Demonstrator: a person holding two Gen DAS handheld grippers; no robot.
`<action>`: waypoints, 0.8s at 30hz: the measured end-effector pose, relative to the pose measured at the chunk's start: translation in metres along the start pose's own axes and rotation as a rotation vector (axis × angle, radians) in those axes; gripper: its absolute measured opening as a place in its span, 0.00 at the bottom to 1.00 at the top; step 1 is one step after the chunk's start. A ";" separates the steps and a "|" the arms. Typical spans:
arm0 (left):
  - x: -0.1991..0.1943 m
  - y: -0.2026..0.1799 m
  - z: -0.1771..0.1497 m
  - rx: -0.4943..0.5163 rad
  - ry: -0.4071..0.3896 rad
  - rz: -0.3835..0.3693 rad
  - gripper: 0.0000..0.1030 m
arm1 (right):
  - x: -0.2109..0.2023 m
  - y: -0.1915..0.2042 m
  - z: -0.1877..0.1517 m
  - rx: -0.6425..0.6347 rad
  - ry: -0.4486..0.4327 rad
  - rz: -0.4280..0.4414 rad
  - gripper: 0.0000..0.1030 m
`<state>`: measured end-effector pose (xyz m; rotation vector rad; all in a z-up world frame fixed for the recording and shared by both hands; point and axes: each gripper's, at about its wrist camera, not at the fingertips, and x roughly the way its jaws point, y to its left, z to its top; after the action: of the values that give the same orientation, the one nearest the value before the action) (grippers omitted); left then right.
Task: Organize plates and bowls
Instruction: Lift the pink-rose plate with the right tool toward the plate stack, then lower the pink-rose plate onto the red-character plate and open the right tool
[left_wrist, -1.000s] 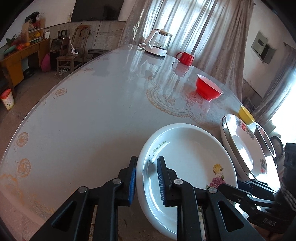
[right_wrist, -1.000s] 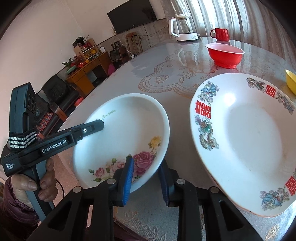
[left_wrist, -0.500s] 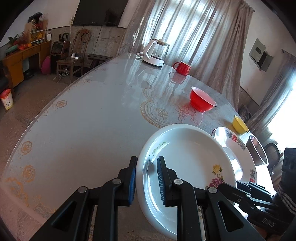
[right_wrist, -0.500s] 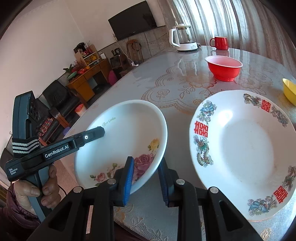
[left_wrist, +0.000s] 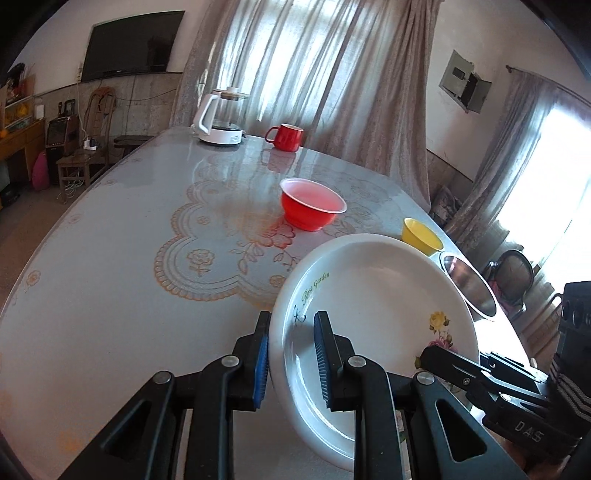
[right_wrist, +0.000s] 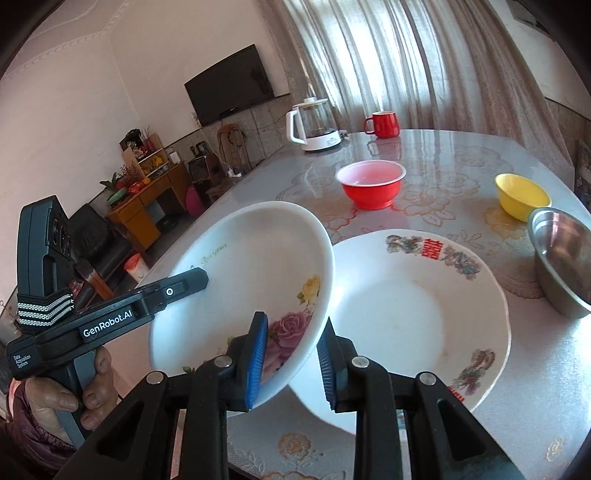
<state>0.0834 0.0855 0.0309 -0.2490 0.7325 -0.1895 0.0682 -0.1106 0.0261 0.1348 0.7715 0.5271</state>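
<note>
A white rose-pattern plate (left_wrist: 373, 306) (right_wrist: 251, 280) is held off the table, tilted, by both grippers. My left gripper (left_wrist: 290, 358) is shut on its left rim; it shows in the right wrist view too (right_wrist: 192, 282). My right gripper (right_wrist: 291, 360) is shut on its near rim by the pink rose; its tip shows in the left wrist view (left_wrist: 430, 356). A larger white plate with red characters (right_wrist: 417, 314) lies on the table, partly under the held plate. A red bowl (left_wrist: 312, 206) (right_wrist: 371, 184), a yellow bowl (left_wrist: 421, 236) (right_wrist: 522, 195) and a steel bowl (left_wrist: 469, 286) (right_wrist: 561, 258) stand beyond.
A white-and-glass kettle (left_wrist: 221, 118) (right_wrist: 314, 125) and a red mug (left_wrist: 286, 137) (right_wrist: 382, 123) stand at the far end of the glass-topped table (left_wrist: 129, 258). Chairs, a cabinet and a TV lie off the table's left side. The table's near edge runs just below the grippers.
Both grippers have lifted the rose plate higher and carried it right, tilting it, so its rim now overlaps the plate with red characters. The steel bowl has come into the right wrist view.
</note>
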 end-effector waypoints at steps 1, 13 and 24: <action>0.007 -0.008 0.002 0.020 0.012 -0.005 0.20 | -0.001 -0.009 0.000 0.028 0.002 -0.009 0.25; 0.060 -0.057 -0.003 0.150 0.126 -0.015 0.20 | -0.009 -0.061 0.000 0.121 -0.002 -0.252 0.25; 0.069 -0.051 -0.007 0.114 0.154 -0.020 0.20 | 0.009 -0.068 -0.005 0.042 0.011 -0.362 0.25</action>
<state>0.1245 0.0176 -0.0033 -0.1338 0.8691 -0.2704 0.0981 -0.1653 -0.0037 0.0294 0.7969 0.1686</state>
